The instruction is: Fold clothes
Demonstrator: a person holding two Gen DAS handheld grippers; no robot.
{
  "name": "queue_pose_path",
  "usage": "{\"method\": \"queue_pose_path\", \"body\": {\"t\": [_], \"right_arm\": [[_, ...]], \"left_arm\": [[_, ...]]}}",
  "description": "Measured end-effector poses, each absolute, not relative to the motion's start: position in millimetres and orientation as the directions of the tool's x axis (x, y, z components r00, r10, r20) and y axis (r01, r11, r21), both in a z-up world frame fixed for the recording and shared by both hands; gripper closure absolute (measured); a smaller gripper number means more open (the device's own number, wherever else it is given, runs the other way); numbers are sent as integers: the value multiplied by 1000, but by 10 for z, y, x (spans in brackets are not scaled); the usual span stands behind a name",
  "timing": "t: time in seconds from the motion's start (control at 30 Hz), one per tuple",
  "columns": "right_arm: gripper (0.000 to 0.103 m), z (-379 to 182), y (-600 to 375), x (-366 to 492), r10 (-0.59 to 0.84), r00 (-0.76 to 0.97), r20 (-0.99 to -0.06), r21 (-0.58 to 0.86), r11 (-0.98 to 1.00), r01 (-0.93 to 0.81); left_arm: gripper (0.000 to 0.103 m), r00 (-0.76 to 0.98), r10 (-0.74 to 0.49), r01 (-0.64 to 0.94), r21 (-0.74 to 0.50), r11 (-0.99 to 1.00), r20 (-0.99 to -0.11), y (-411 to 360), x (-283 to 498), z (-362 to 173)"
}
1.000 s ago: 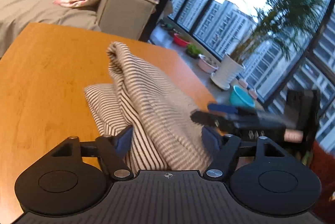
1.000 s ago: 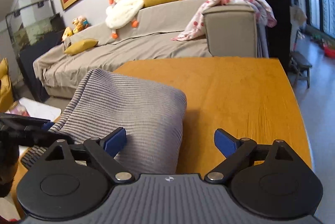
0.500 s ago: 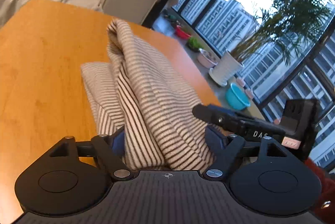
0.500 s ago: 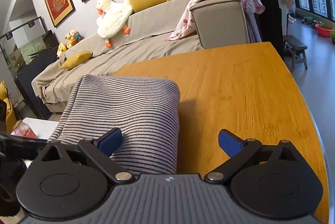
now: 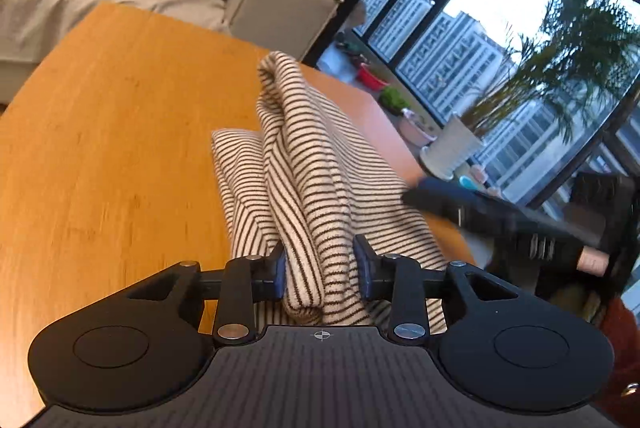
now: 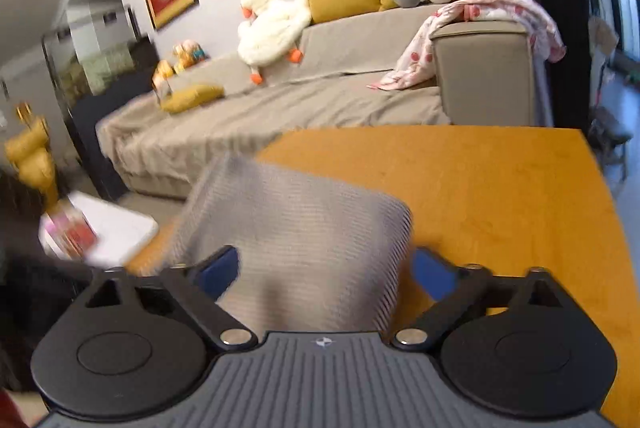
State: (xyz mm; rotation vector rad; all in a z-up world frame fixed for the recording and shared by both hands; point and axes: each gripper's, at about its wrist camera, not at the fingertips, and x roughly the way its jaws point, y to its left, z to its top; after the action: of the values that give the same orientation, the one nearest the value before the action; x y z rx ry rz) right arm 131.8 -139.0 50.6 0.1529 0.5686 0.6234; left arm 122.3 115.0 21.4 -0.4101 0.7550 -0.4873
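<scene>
Your left gripper point(image 5: 322, 266) pinches a fold of the striped garment point(image 5: 312, 163); your right gripper point(image 6: 326, 270), at 3 o'clock, stands spread astride it on the table point(image 5: 100, 131).

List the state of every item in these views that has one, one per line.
left gripper: shut on the striped garment.
right gripper: open, pads either side of the garment, not pinching.
striped garment: bunched, partly folded, one end raised, the rest on the table.
table: bearing the garment.
pink blanket: draped over the sofa arm.
plush goose: slumped against the sofa back.
</scene>
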Motion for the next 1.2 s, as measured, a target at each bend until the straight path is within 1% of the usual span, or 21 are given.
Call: {"method": "queue_pose_path", "body": {"t": [0.03, 0.07, 0.1, 0.17, 0.3, 0.33, 0.43, 0.5, 0.57, 0.6, 0.63, 0.67, 0.73, 0.8, 0.9, 0.97, 1.03, 1.1, 1.13, 1.17, 1.2], "right_arm": [[49, 594, -1320, 1382, 612, 648, -453, 299, 789, -536], [59, 681, -1242, 1447, 633, 629, -451, 294, 771, -565], [60, 752, -1147, 1521, 653, 605, -455, 292, 751, -592], [60, 806, -907, 1711, 668, 550, -501, 286, 728, -624], [60, 489, -417, 2114, 591, 441, -676, 249, 745, -618], [59, 374, -339, 2187, 574, 415, -706, 251, 751, -611], [58, 440, -352, 2169, 593, 427, -682, 253, 739, -624], [50, 535, -468, 2085, 603, 460, -651, 244, 741, -626], [28, 624, -686, 1944, 603, 516, -608, 226, 755, -615], [24, 655, -822, 1881, 598, 544, -588, 221, 766, -603], [18, 683, -965, 1821, 591, 572, -570, 217, 779, -589], [15, 677, -1136, 1740, 580, 590, -561, 223, 793, -567], [12, 592, -1383, 1686, 567, 588, -577, 274, 813, -514], [11, 437, -1559, 1661, 577, 557, -597, 354, 813, -463], [10, 203, -1730, 1621, 611, 510, -605, 467, 792, -394], [8, 91, -1767, 1628, 653, 479, -586, 541, 756, -369], [8, 10, -1706, 1654, 675, 456, -580, 565, 737, -371], [8, -36, -1642, 1683, 690, 440, -575, 572, 724, -387], [14, -33, -1594, 1720, 697, 427, -576, 565, 717, -407], [21, -31, -1540, 1763, 704, 412, -579, 558, 710, -429], [21, -19, -1464, 1861, 704, 409, -580, 545, 709, -447]], "left_arm": [[66, 629, -555, 273, -514, 813, -545, 1153, 1215, 207], [66, 629, -556, 276, -512, 813, -544, 1153, 1208, 201], [66, 629, -556, 279, -510, 814, -543, 1154, 1200, 194], [65, 629, -558, 282, -510, 813, -542, 1154, 1188, 177], [62, 635, -555, 272, -517, 812, -537, 1159, 1168, 119], [61, 639, -551, 264, -520, 813, -537, 1184, 1168, 105], [57, 634, -565, 257, -545, 798, -528, 1276, 1181, 88], [53, 626, -573, 277, -536, 798, -529, 1298, 1197, 118], [45, 638, -549, 286, -496, 820, -539, 1321, 1186, 214], [37, 652, -530, 283, -475, 833, -542, 1343, 1185, 275], [32, 658, -528, 280, -476, 834, -537, 1370, 1197, 327], [31, 660, -532, 279, -485, 829, -530, 1397, 1213, 375], [16, 657, -549, 286, -504, 815, -516, 1424, 1255, 450], [9, 630, -568, 314, -495, 810, -529, 1332, 1315, 448], [8, 560, -563, 322, -466, 824, -609, 1140, 1433, 297], [8, 518, -560, 315, -465, 827, -646, 1056, 1504, 184], [7, 500, -585, 298, -508, 808, -638, 1065, 1555, 112], [11, 505, -598, 291, -530, 797, -622, 1100, 1573, 79], [17, 509, -604, 289, -539, 791, -614, 1119, 1580, 66], [20, 513, -609, 287, -548, 786, -605, 1138, 1587, 52], [22, 519, -613, 280, -559, 780, -596, 1177, 1596, 26]]}}
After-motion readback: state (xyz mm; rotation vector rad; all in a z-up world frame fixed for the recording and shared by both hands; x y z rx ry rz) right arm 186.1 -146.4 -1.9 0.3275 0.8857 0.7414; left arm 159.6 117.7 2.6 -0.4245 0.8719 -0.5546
